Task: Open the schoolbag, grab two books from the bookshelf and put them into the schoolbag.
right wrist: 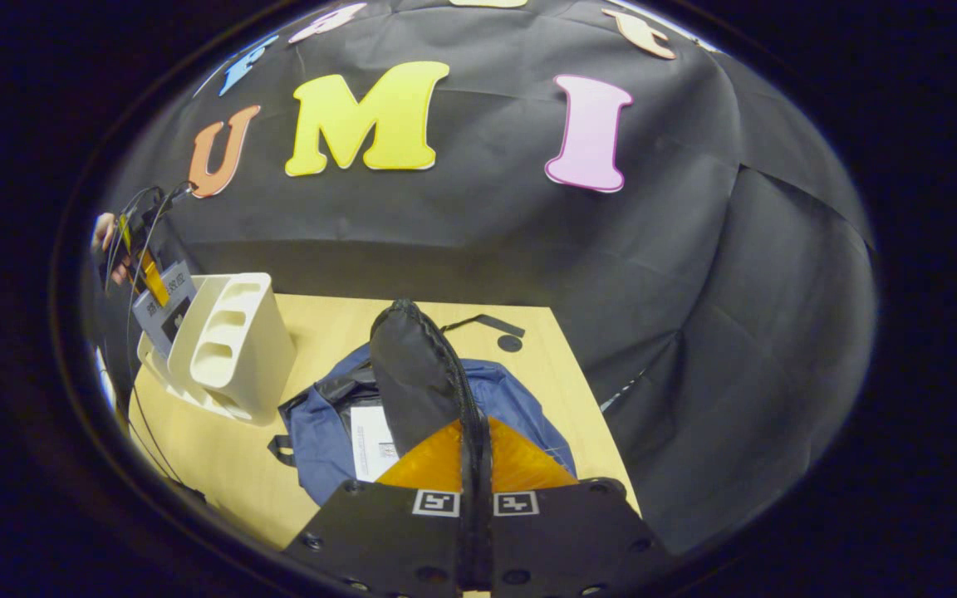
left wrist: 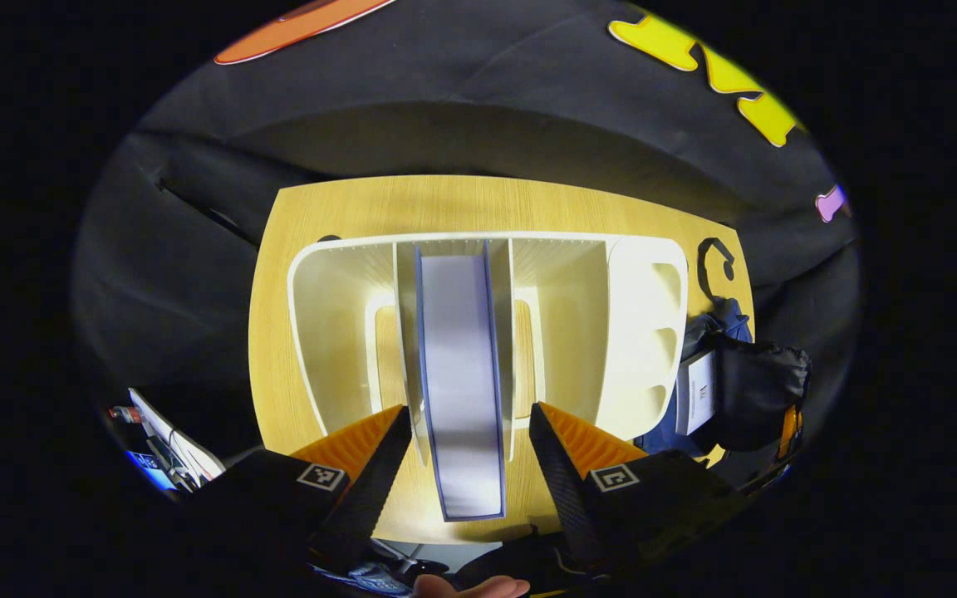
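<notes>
A white bookshelf (left wrist: 645, 332) stands on the wooden table, seen from above in the left gripper view. One blue-edged book (left wrist: 462, 374) stands in its middle slot. My left gripper (left wrist: 468, 428) is open and straddles this book, with a small gap on each side. The blue schoolbag (right wrist: 321, 432) lies open to the right of the shelf (right wrist: 229, 349), with a white-covered book (right wrist: 372, 444) inside. My right gripper (right wrist: 474, 436) is shut on the bag's black flap (right wrist: 412, 374) and holds it upright. The bag (left wrist: 728, 320) and raised flap (left wrist: 757, 386) also show beside the shelf.
The wooden table (right wrist: 221, 465) has bare room in front of the bag and shelf. A black strap (left wrist: 715, 262) lies behind the bag. A hand with the other gripper (right wrist: 134, 249) shows above the shelf. Cables and small items (left wrist: 154, 440) sit off the table's left edge.
</notes>
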The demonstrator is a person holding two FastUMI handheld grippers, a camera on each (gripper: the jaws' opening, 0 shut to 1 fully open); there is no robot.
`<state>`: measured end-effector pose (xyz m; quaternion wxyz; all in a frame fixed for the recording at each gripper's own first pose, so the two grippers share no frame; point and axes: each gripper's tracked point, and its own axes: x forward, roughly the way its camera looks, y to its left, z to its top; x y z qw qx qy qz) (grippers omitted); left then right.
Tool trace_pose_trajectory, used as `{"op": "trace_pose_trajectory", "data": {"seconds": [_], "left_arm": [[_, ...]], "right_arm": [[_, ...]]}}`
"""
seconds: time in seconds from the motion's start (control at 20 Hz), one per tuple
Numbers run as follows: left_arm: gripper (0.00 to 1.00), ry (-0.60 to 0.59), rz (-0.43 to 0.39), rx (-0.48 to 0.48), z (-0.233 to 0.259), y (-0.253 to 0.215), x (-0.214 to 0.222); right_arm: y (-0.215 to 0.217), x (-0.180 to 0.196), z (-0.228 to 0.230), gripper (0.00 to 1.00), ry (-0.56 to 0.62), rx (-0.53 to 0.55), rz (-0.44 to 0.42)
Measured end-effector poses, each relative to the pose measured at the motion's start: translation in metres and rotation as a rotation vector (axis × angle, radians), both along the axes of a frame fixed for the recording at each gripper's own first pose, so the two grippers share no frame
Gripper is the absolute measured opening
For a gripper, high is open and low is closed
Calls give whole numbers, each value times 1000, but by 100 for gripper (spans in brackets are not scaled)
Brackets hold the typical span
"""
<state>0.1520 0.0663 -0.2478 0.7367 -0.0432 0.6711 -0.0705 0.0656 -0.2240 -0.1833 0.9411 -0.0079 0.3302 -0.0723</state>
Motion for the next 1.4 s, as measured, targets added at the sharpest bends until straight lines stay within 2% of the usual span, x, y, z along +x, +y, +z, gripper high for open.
{"op": "trace_pose_trajectory", "data": {"seconds": [0.2, 0.35, 0.4, 0.6, 0.65, 0.7, 0.75, 0.8, 1.0, 1.05, 1.1, 1.15, 1.4], "left_arm": [[89, 25, -15, 28, -9, 3, -7], [85, 49, -5, 44, -17, 4, -14], [81, 57, -1, 46, -19, 4, -15], [79, 78, 13, 53, -24, 3, -17], [77, 91, 18, 57, -26, 4, -19], [64, 100, 23, 54, -26, 3, -20], [59, 109, 27, 54, -27, 2, -22], [49, 112, 27, 55, -29, 3, -21], [45, 80, 59, 70, -19, 9, -21], [40, 65, 57, 64, -14, 10, -23], [48, 49, 62, 56, -8, 10, -24], [43, 34, 64, 49, 0, 10, -27], [41, -36, 98, 3, 51, 20, -56]], "right_arm": [[3, 0, -5, 0, 4, 8, 12], [4, 0, -6, 0, 3, 7, 24], [5, 0, -6, 0, 1, 4, 29], [2, -1, -8, 2, -1, 10, 32], [1, -2, -9, 0, 0, 13, 32], [1, -3, -9, 0, -1, 15, 32], [0, -3, -10, 0, -2, 16, 33], [-1, -4, -10, 0, -3, 18, 34], [-3, -4, -12, 0, -5, 24, 41], [-4, -4, -12, 0, -7, 23, 43], [-5, -4, -13, 0, -10, 28, 44], [-5, -3, -13, 2, -10, 31, 47], [-4, 0, -12, 0, -21, 47, 74]]}}
